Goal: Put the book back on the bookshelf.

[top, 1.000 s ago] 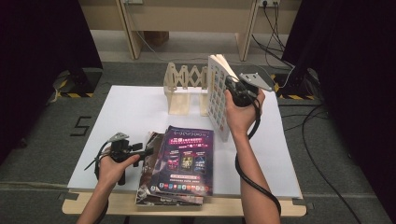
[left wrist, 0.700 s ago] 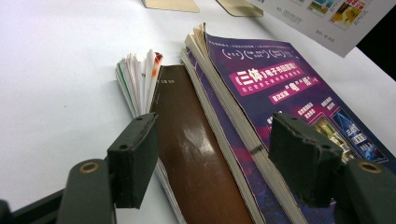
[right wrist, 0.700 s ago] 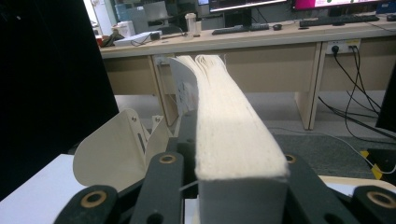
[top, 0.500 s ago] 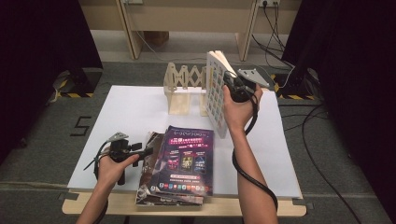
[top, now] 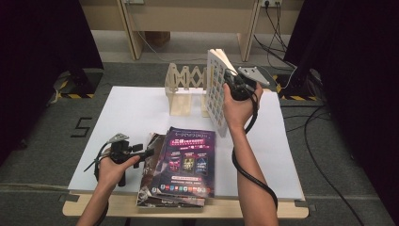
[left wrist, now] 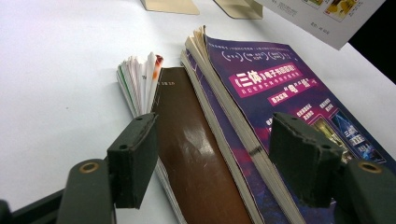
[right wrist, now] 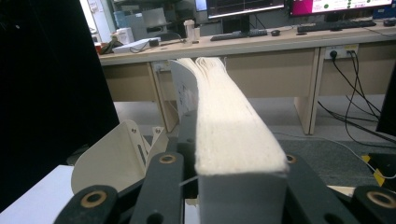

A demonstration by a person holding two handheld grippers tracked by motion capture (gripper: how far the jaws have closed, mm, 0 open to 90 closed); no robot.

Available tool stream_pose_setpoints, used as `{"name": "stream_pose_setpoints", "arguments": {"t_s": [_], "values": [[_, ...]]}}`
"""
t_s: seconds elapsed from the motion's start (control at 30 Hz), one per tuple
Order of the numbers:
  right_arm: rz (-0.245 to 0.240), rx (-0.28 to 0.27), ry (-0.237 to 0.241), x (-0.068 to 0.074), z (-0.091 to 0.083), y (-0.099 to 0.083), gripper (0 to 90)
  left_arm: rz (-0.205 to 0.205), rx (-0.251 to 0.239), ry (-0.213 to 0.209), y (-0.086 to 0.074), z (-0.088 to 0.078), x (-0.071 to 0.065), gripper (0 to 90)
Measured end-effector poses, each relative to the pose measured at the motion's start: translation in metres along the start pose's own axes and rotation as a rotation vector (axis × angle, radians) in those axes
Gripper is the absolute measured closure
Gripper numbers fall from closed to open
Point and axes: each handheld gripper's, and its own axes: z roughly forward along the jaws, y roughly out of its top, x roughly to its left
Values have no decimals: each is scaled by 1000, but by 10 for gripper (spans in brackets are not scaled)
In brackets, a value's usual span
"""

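We see a thick book (top: 217, 89) held upright in the air over the far right part of the white surface (top: 136, 113), its gridded cover facing left and its pages fanning slightly at the top. The right hand-held gripper (top: 235, 87) is clamped on it; in the right gripper view the cream page block (right wrist: 233, 130) sits squeezed between the two black jaws. Just to the book's left stands a wooden accordion rack (top: 184, 87), resting on the surface (pale, with zigzag slats). Nearer to us, at the near edge, lies a stack of magazines (top: 181, 165), a purple-covered one (left wrist: 289, 93) on top of a brown one (left wrist: 196, 154). The left hand-held gripper (top: 141, 153) rests at the stack's left edge, its jaws standing wide, either side of the spines.
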Motion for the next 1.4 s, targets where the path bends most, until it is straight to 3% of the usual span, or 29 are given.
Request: {"name": "stream_pose_setpoints", "arguments": {"t_s": [1.4], "values": [[16, -13, -14, 2, 21, 5, 746, -1, 5, 7, -1, 0, 3, 322]]}}
